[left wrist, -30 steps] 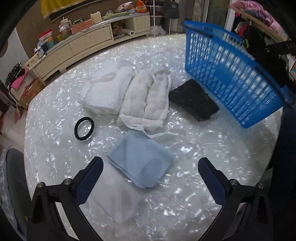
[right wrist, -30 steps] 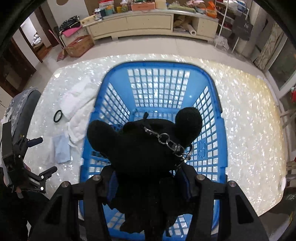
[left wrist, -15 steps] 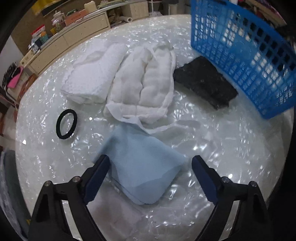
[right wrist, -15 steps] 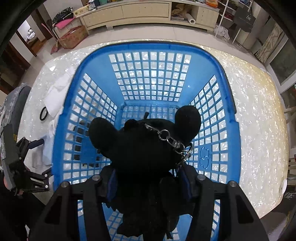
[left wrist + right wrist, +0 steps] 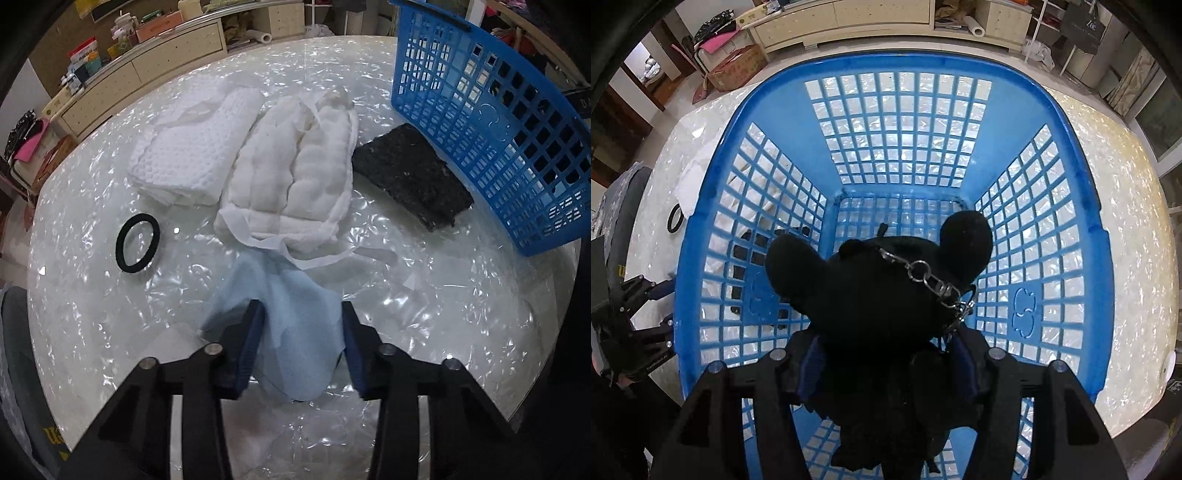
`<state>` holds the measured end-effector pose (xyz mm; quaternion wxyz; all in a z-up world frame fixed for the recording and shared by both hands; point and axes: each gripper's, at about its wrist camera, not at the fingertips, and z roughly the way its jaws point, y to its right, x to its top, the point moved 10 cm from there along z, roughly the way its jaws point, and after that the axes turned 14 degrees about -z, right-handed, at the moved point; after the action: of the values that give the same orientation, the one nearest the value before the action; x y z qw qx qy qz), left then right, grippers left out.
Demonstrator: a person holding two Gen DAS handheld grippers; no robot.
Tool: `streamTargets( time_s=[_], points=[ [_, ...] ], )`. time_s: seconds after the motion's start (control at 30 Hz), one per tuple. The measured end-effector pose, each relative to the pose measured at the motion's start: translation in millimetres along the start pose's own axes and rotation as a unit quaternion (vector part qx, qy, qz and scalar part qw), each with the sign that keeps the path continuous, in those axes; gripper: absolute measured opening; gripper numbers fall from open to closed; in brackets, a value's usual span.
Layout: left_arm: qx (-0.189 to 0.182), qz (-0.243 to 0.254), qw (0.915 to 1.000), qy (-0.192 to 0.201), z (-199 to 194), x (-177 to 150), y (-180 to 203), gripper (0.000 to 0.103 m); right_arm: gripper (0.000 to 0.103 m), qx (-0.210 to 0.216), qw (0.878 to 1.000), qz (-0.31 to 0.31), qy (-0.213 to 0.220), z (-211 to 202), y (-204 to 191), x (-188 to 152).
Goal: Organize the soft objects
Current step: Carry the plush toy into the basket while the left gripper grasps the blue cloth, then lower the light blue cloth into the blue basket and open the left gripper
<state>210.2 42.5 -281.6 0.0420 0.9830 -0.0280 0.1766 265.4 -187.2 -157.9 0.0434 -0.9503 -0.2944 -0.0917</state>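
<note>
In the left wrist view my left gripper (image 5: pixel 301 332) is shut on a light blue cloth (image 5: pixel 295 317), bunched between its blue pads on the pearly table (image 5: pixel 443 332). Beyond it lie a white padded cloth (image 5: pixel 295 177), a folded white waffle towel (image 5: pixel 195 151), a black pad (image 5: pixel 413 177) and a black hair ring (image 5: pixel 137 243). In the right wrist view my right gripper (image 5: pixel 886 354) is shut on a black plush toy (image 5: pixel 879 291) with round ears and a metal chain, held over the inside of the blue plastic basket (image 5: pixel 901 122).
The blue basket (image 5: pixel 498 110) stands at the table's right side, next to the black pad. A low cream cabinet (image 5: pixel 147 74) with clutter runs along the far wall. My left gripper shows at the left edge of the right wrist view (image 5: pixel 646 314).
My left gripper came down over the light blue cloth and closed on it. My right gripper carried the plush toy forward and lower into the basket.
</note>
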Motion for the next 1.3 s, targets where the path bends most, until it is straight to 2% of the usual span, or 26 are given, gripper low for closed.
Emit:
streamTargets(
  time_s=[0.03,0.1,0.13,0.17,0.23,0.33,0.63,0.8,0.93,1.1,1.3],
  points=[
    [0.000,0.000,1.0000,0.002,-1,1,-1,0.030,0.067,0.002,1.000,0.002,0.001,-1,-1,1],
    [0.004,-0.004,1.0000,0.004,-1,5,-6,0.017,0.069,0.006,1.000,0.004,0.009,-5,-3,5],
    [0.003,-0.007,1.0000,0.004,-3,5,-9,0.015,0.072,0.006,1.000,0.004,0.015,-8,-4,7],
    [-0.003,-0.010,0.9999,0.003,-3,5,-11,0.010,0.079,0.006,1.000,0.005,0.022,-13,-4,9],
    [-0.006,-0.012,0.9999,0.006,-5,6,-14,0.008,0.086,0.011,0.999,0.004,0.030,-21,-6,11],
    [0.002,-0.009,0.9999,0.010,-8,4,-15,0.006,0.098,-0.018,0.999,-0.010,0.039,-34,-8,11],
    [-0.003,-0.012,0.9992,0.038,-54,-8,3,0.006,0.103,-0.073,0.993,0.000,0.092,-75,-11,-14],
    [-0.011,-0.012,0.9979,0.062,-87,-9,16,0.006,0.103,-0.060,0.993,0.019,0.099,-82,-17,-39],
    [-0.033,-0.014,0.9960,0.081,-120,0,31,0.006,0.103,-0.049,0.993,0.031,0.103,-82,-20,-52],
    [-0.055,-0.004,0.9928,0.107,-159,16,55,0.006,0.103,-0.049,0.992,0.034,0.113,-85,-19,-57],
    [-0.049,0.029,0.9898,0.130,-182,46,84,0.006,0.103,-0.052,0.990,0.043,0.124,-91,-6,-61]
  ],
)
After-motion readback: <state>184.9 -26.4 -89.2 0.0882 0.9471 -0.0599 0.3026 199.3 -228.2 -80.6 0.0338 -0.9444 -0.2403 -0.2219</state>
